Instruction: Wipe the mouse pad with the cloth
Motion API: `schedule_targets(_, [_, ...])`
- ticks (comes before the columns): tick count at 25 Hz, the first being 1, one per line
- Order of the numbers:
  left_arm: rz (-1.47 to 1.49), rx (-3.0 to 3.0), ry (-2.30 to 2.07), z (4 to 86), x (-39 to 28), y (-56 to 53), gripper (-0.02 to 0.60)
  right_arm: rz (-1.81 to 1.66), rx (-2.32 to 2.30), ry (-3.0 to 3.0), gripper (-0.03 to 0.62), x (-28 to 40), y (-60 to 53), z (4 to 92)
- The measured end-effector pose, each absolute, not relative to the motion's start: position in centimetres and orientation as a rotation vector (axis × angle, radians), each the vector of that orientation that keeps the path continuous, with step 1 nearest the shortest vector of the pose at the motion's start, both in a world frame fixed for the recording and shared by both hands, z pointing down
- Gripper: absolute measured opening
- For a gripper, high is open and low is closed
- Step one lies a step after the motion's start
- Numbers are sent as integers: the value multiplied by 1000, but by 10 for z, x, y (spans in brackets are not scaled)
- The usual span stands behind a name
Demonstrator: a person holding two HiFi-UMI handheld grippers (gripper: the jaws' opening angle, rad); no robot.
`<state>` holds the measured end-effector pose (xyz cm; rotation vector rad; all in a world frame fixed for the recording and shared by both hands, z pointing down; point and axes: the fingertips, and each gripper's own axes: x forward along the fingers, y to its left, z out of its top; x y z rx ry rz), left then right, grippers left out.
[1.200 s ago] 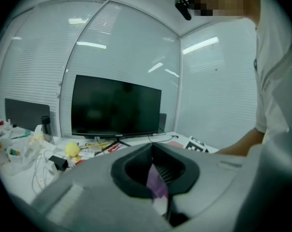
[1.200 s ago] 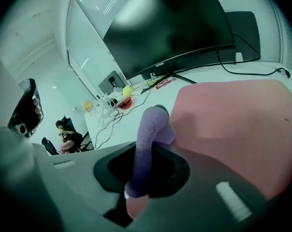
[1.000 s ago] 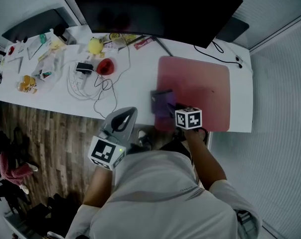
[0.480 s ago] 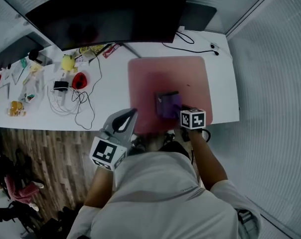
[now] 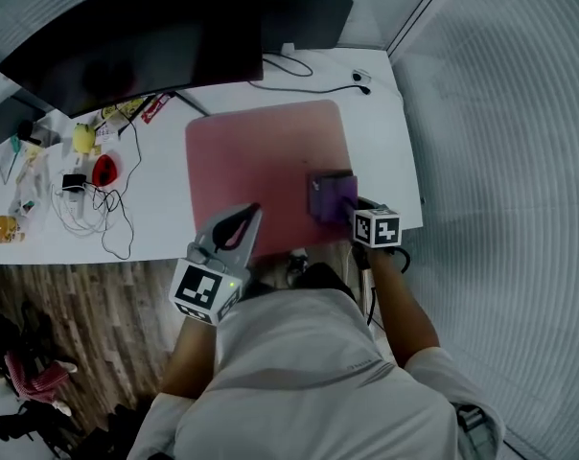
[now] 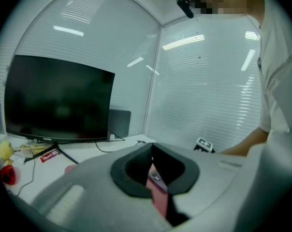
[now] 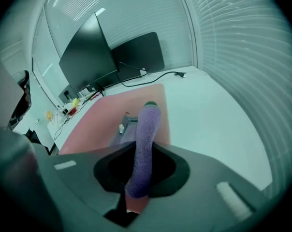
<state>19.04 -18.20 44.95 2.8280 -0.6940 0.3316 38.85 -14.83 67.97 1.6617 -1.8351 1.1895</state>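
- One purple cloth (image 5: 330, 197) is gripped by the right gripper (image 7: 143, 185) and rested on the near right part of the one pink mouse pad (image 5: 256, 156).
- The left gripper (image 5: 240, 224) is closed, empty, at the pad's near edge.

Nothing readable here, honestly. The left cube (image 5: 205, 293) and right cube (image 5: 377, 227) only carry black-and-white square patterns, no letters or digits. A red packet (image 5: 153, 108) on the bench (image 5: 385, 132) under the monitor (image 5: 127, 36) has some white print, way too small to make out. The little white tag (image 7: 122, 128) by the cloth (image 7: 145, 149) is just as blurry.
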Motion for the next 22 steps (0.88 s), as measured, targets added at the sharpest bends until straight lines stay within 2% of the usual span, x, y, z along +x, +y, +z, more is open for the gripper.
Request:
schedule_targets(7, [366, 2827, -652, 455, 224, -155, 2, 1185, 1775, -1748, 55, 465, -121, 678])
schedule_targets(11, [376, 2824, -640, 455, 214, -149, 2, 1184, 1881, -1762, 55, 470, -112, 657])
schedule_targets(16, [366, 2825, -702, 448, 165, -148, 2, 1146, 1923, -1909, 55, 414, -129, 615])
schedule_targets(22, [359, 2777, -837, 445, 63, -136, 2, 1152, 1733, -2124, 55, 273, -153, 594])
